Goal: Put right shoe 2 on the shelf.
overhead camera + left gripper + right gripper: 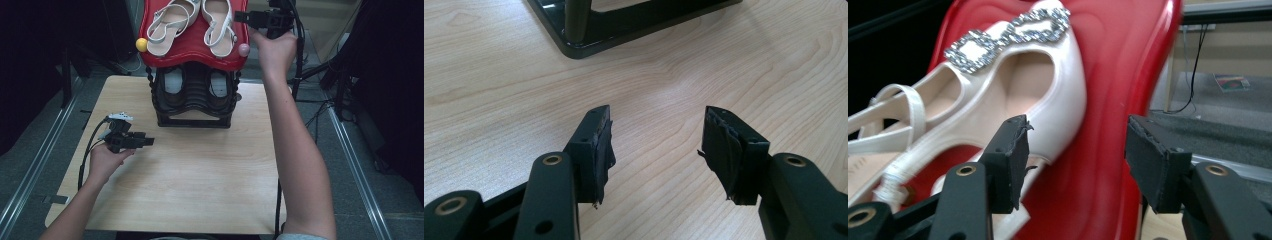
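A pair of white strappy shoes lies on a red top shelf (195, 56) of a black shoe rack (195, 107): the left shoe (170, 22) and the right shoe (218, 25). My right gripper (239, 16) stands open at the shelf's right edge, close beside the right shoe. In the right gripper view its jaws (1075, 150) straddle the red shelf (1113, 75), and the white shoe (1048, 105) with its jewelled buckle (1008, 35) lies just past the left jaw, apart from the pads. My left gripper (149, 141) hovers open and empty over the wooden table (200, 175); nothing lies between its jaws (656, 137).
Dark shoes with pale insoles (174, 82) sit in the rack's lower tier. A yellow knob (141, 44) and a pink knob (243, 49) mark the red shelf's front corners. The rack's base (624, 25) lies ahead of the left gripper. Cables and stands (325, 70) crowd the right.
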